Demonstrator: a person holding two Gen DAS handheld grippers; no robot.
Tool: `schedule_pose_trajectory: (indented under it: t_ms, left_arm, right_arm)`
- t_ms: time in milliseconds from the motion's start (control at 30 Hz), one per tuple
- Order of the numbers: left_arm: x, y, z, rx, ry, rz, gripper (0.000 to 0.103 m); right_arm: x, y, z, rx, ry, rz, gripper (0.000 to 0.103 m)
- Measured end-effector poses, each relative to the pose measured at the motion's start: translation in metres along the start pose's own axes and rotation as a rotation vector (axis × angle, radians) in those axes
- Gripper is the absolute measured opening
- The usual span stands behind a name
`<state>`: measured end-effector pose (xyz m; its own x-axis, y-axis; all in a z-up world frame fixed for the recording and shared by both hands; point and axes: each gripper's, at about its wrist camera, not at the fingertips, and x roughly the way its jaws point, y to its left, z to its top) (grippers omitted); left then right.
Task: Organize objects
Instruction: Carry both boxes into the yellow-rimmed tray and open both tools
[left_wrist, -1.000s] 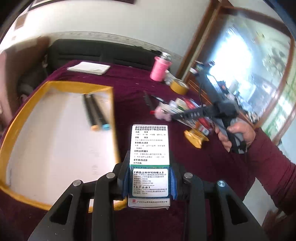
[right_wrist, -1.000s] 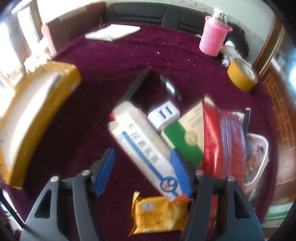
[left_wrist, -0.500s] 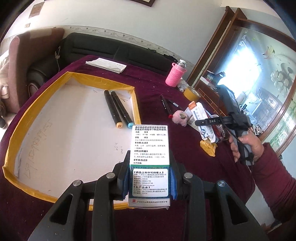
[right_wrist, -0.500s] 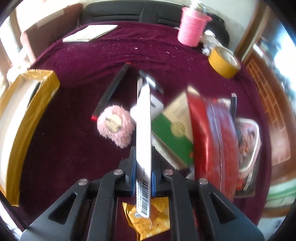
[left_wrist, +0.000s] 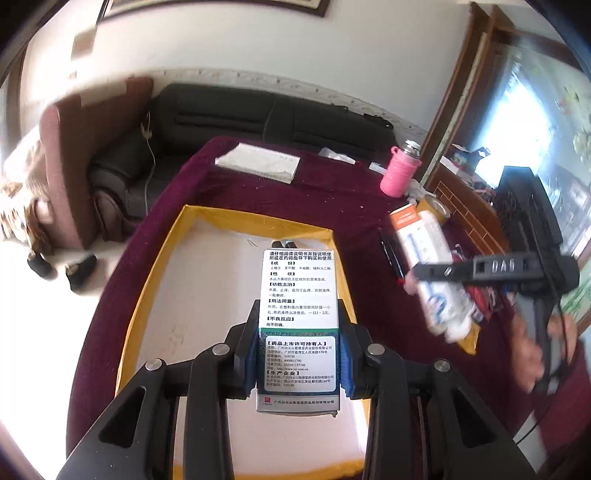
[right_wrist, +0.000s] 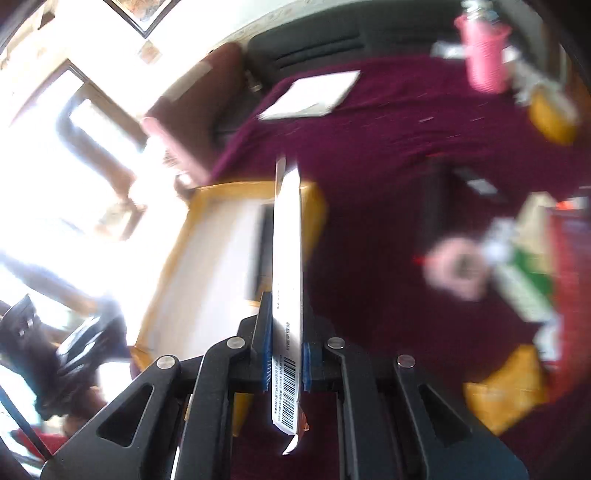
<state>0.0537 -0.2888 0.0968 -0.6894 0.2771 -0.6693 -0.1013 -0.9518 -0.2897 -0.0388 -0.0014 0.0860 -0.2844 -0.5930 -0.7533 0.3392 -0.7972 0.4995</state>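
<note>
My left gripper (left_wrist: 299, 354) is shut on a white and green medicine box (left_wrist: 298, 295) and holds it above the yellow-rimmed white tray (left_wrist: 155, 273). My right gripper (right_wrist: 286, 354) is shut on a long white and blue box (right_wrist: 287, 280), seen edge-on, lifted off the maroon table (right_wrist: 388, 155). In the left wrist view that long box (left_wrist: 430, 273) hangs tilted in the right gripper (left_wrist: 436, 273) to the right of the tray. The tray also shows in the right wrist view (right_wrist: 184, 240), left of the held box.
A pile stays on the right: pink fuzzy ball (right_wrist: 454, 271), green and red packets (right_wrist: 532, 266), yellow snack packet (right_wrist: 506, 391). A pink-sleeved bottle (left_wrist: 400, 173), yellow tape roll (left_wrist: 436, 208) and white paper (left_wrist: 258, 162) sit at the back. Two markers (left_wrist: 283, 244) lie in the tray.
My right gripper closed on the long white box, lifted it from the pile and swung left toward the tray. My left gripper kept its box and tilted up over the tray.
</note>
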Motion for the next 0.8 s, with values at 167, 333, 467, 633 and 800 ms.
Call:
schedule_pose_trajectory:
  t_ms: [167, 333, 467, 633, 800]
  left_arm:
    - [0.055, 0.047, 0.034, -0.106, 0.058, 0.029, 0.029]
    - [0.107, 0.079, 0.039, -0.175, 0.117, 0.05, 0.029]
    - [0.132, 0.092, 0.043, -0.196, 0.138, 0.057, 0.029]
    - [0.147, 0.1, 0.047, -0.23, 0.152, 0.036, 0.03]
    - [0.15, 0.099, 0.047, -0.232, 0.156, 0.026, 0.035]
  right_arm:
    - [0.086, 0.032, 0.023, 0.098, 0.113, 0.145, 0.01]
    - [0.151, 0.047, 0.043, 0.12, 0.175, 0.124, 0.01]
    - [0.186, 0.05, 0.054, 0.117, 0.202, 0.07, 0.01]
    - [0.203, 0.057, 0.062, 0.062, 0.19, -0.027, 0.011]
    - [0.204, 0.07, 0.066, -0.006, 0.134, -0.133, 0.014]
